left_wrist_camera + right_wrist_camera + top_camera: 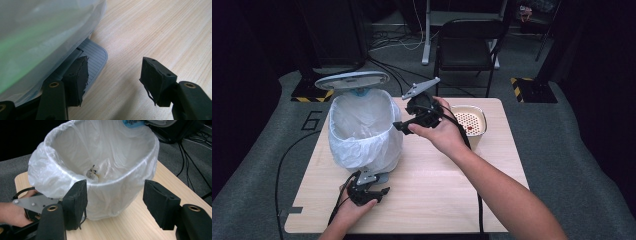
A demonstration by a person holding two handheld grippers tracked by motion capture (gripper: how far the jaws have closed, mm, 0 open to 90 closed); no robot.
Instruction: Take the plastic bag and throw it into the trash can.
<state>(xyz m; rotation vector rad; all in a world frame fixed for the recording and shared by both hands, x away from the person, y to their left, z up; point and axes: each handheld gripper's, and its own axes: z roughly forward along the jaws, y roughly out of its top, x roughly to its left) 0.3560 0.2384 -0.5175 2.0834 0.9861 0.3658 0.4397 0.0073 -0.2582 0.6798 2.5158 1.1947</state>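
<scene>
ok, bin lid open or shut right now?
Open. The lid stands raised behind the bin, the bag's mouth is exposed, and the left gripper sits at the pedal.

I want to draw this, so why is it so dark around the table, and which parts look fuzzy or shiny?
High view: light falls on the table, the room behind stays dark. Left gripper view: the bin bag looms close, blurry, with a green tint; the pedal looks sharper. Right gripper view: the bag's rim gleams, the scrap inside is soft.

Table brightly lit from above — dim surroundings, soft shadows, slightly blurred close-ups.
</scene>
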